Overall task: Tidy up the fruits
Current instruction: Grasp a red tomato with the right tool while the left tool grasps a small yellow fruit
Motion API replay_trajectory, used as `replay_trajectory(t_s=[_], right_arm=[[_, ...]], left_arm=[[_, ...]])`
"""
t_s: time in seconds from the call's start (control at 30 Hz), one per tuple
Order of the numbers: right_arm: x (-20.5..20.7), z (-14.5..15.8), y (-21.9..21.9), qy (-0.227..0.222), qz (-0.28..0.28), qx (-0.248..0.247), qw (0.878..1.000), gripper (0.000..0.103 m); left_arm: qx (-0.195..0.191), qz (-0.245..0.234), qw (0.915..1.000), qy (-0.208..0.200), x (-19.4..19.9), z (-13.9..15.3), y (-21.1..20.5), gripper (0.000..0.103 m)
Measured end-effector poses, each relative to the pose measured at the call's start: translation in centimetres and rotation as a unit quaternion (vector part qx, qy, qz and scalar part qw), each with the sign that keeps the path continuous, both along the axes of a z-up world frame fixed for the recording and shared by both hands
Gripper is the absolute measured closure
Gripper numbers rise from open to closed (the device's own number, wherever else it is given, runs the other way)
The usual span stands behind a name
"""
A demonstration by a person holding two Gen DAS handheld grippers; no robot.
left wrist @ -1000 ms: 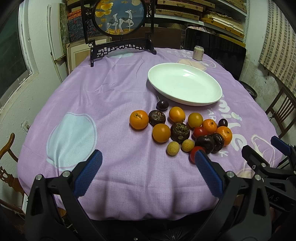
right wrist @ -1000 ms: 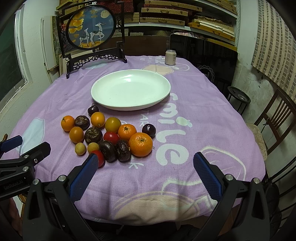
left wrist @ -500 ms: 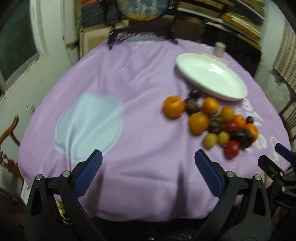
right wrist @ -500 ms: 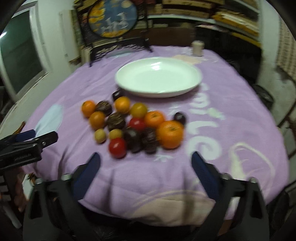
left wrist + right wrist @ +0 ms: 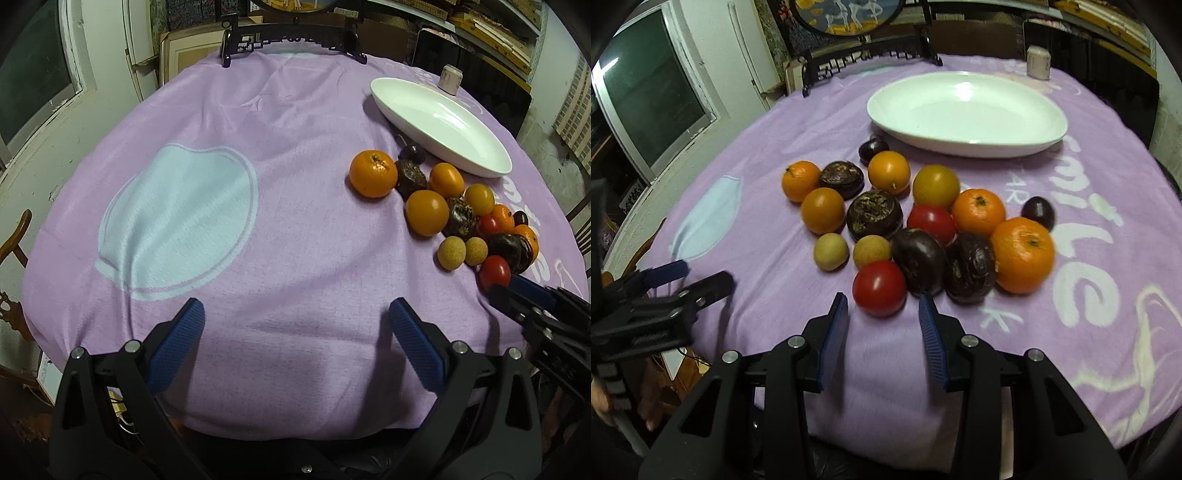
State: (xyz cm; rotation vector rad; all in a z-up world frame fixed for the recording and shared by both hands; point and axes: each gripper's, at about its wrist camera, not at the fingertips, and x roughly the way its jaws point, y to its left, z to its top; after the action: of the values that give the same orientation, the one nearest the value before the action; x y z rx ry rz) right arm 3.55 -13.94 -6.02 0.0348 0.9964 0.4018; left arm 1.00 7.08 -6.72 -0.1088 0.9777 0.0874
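One red tomato (image 5: 879,288) lies straight ahead of my right tool (image 5: 883,311), nearest fruit of the pile on the bench (image 5: 1089,295).

Its jaws are closing, seemingly not yet touching it; my left tool (image 5: 295,325) gapes over bare cloth, farther off.

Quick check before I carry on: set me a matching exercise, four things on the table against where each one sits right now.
Things:
1. white plate
2. red tomato
3. small jar
4. left gripper

Places:
A. just ahead of the right gripper, whose jaws are closing, not yet between the pads
B. over bare purple tablecloth, jaws wide, away from the fruit
C. far edge of the table, behind the plate
D. beyond the fruit cluster, empty

Pairs: 1-D, 2-A, 3-C, 4-B
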Motion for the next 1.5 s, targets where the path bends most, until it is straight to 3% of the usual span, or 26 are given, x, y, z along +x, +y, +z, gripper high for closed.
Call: replay_trajectory(t_s=[0.1, 0.27, 0.43, 0.6, 0.73, 1.0, 1.1, 1.5], right_arm=[[0.8, -0.3, 0.3, -0.014, -0.006, -0.005, 1.000, 0.073], [0.3, 0.4, -0.5, -0.022, -0.008, -0.001, 1.000, 0.073], [-0.9, 1.6, -2.8, -0.044, -0.034, -0.008, 0.998, 0.073], [-1.0, 1.5, -4.8, -0.036, -0.051, 0.011, 0.998, 0.073], [-1.2, 1.2, -5.8, -0.029, -0.058, 0.024, 0.998, 0.073], [-0.9, 0.4, -6.8, -0.014, -0.059, 0.034, 0.998, 0.073], [-1.1, 0.4, -6.7, -0.015, -0.059, 0.034, 0.998, 0.073], [-1.3, 1.0, -6.8, -0.025, -0.060, 0.036, 0.997, 0.073]], left_arm=[[-0.001, 0.006, 1.0000, -0.005, 0.2, 0.2, 0.4, 0.002], [-0.003, -0.001, 0.9999, -0.011, 0.7, 0.7, 0.1, 0.002], [-0.016, -0.055, 0.9983, -0.015, 1.1, 0.9, -2.8, 0.003], [-0.015, -0.110, 0.9936, -0.019, 1.8, 0.7, -6.2, 0.022], [-0.021, -0.140, 0.9899, -0.011, 2.8, 0.1, -8.1, 0.052], [-0.019, -0.157, 0.9874, -0.014, 4.4, -0.4, -9.9, 0.055], [-0.041, -0.174, 0.9839, -0.006, 4.7, -0.6, -10.4, 0.079], [-0.055, -0.175, 0.9829, -0.015, 3.7, 0.1, -9.7, 0.079]])
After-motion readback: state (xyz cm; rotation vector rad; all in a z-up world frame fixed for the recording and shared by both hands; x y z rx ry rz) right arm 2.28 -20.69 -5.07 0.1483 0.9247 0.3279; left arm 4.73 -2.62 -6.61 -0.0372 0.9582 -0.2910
